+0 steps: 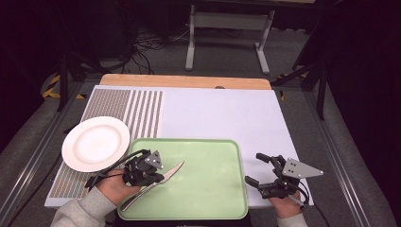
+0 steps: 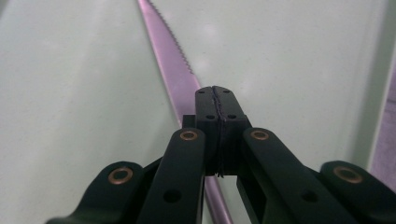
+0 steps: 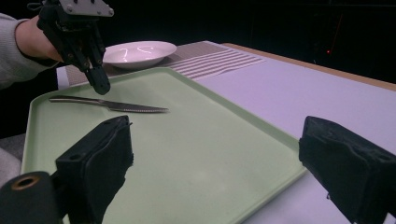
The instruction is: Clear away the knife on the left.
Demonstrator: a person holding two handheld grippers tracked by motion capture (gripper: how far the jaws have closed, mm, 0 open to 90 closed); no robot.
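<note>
While no writing is legible, the left gripper (image 2: pixel 218 100) hovers clenched, empty, above the knife (image 2: pixel 175 70); the right gripper (image 3: pixel 212 154) gapes over the tray (image 3: pixel 210 154).

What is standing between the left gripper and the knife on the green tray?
Nothing visible. The left gripper, jaws shut together and empty, hovers just above the knife, which lies flat on the green tray. The white plate sits off to the side, beyond the tray.
</note>
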